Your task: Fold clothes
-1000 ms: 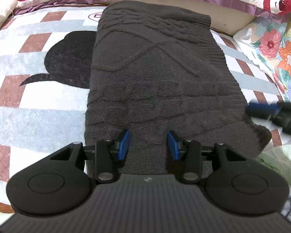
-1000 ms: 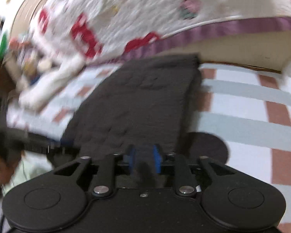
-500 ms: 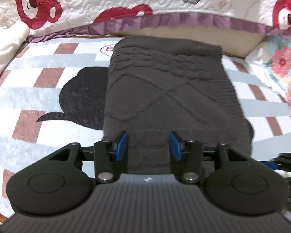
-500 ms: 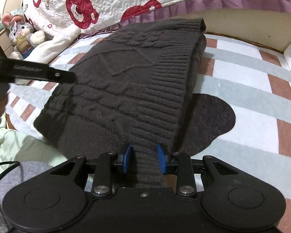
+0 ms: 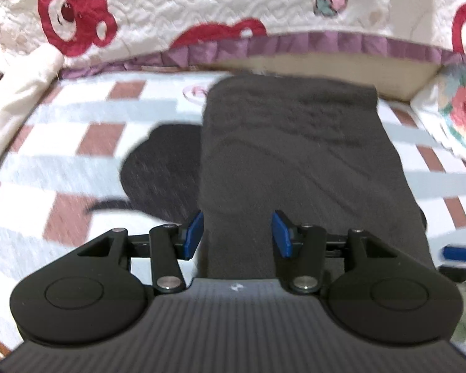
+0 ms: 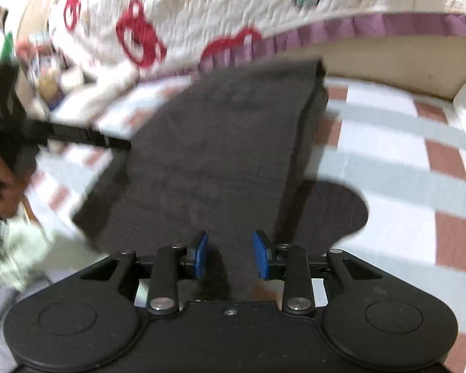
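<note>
Sweater point(image 5: 295, 161) lying on the checked blanket point(image 5: 77, 143), already folded into a narrow stack, with left gripper point(image 5: 237, 234) and right gripper point(image 6: 230, 255) both parted and empty at its near edge; perhaps one fold remains.

Looks like bedroom at home to me. I see quilted cream bedspread point(image 5: 233, 15) with red bears and purple frill hanging at back. Checked mat point(image 5: 62, 155) in white, grey and brick-red squares, with dark cartoon shape printed on it, covers surface below. Floral cloth point(image 5: 463, 108) at right edge. In right wrist view I make out blurred soft toys point(image 6: 46, 74) piled at far left. All domestic, soft furnishings.
</note>
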`<action>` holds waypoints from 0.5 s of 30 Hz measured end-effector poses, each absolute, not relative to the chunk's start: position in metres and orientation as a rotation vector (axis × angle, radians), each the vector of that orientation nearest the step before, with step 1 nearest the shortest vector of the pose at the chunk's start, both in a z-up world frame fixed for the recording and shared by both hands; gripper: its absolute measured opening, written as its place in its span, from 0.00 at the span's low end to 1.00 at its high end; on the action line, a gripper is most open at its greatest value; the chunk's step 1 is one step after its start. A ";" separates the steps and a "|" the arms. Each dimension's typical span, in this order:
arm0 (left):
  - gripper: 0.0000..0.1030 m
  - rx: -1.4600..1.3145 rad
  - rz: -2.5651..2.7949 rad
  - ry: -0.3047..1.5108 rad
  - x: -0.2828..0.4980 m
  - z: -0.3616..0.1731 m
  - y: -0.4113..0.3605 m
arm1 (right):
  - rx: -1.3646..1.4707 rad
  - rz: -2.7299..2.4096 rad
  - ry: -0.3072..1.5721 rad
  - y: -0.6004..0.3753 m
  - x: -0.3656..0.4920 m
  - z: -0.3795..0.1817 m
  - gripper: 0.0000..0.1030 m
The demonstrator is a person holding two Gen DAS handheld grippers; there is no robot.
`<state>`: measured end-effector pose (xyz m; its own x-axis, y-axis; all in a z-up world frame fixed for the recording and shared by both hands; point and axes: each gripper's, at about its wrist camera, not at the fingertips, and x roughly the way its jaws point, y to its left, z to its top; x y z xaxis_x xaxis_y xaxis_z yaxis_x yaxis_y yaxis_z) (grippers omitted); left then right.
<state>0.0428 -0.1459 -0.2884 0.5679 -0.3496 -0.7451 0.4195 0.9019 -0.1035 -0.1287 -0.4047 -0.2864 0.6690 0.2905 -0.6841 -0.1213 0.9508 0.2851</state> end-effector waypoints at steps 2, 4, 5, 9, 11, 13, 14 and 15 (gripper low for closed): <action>0.51 0.087 -0.444 0.834 0.058 -0.288 -0.144 | 0.250 0.233 0.751 -0.416 -0.115 -0.267 0.54; 0.51 0.062 -0.435 0.872 0.078 -0.299 -0.146 | 0.242 0.219 0.724 -0.420 -0.093 -0.257 0.64; 0.51 0.019 -0.454 0.907 0.089 -0.306 -0.146 | 0.238 0.213 0.718 -0.422 -0.080 -0.254 0.64; 0.51 -0.136 -0.480 1.000 0.107 -0.328 -0.138 | 0.206 0.126 0.744 -0.425 -0.027 -0.261 0.64; 0.51 -0.121 -0.500 0.991 0.106 -0.331 -0.140 | 0.180 0.095 0.763 -0.424 -0.003 -0.270 0.64; 0.50 -0.080 -0.531 0.980 0.102 -0.334 -0.145 | 0.163 0.069 0.808 -0.426 0.020 -0.286 0.64; 0.50 -0.052 -0.549 0.977 0.100 -0.335 -0.148 | 0.164 0.049 0.828 -0.428 0.029 -0.294 0.64; 0.49 -0.029 -0.558 0.971 0.098 -0.335 -0.150 | 0.189 0.015 0.836 -0.432 0.034 -0.302 0.67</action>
<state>0.0981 -0.1504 -0.3353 0.4361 -0.4614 -0.7726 0.4356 0.8595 -0.2673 0.0341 -0.4320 -0.3023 0.6715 0.0878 -0.7358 0.0611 0.9830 0.1730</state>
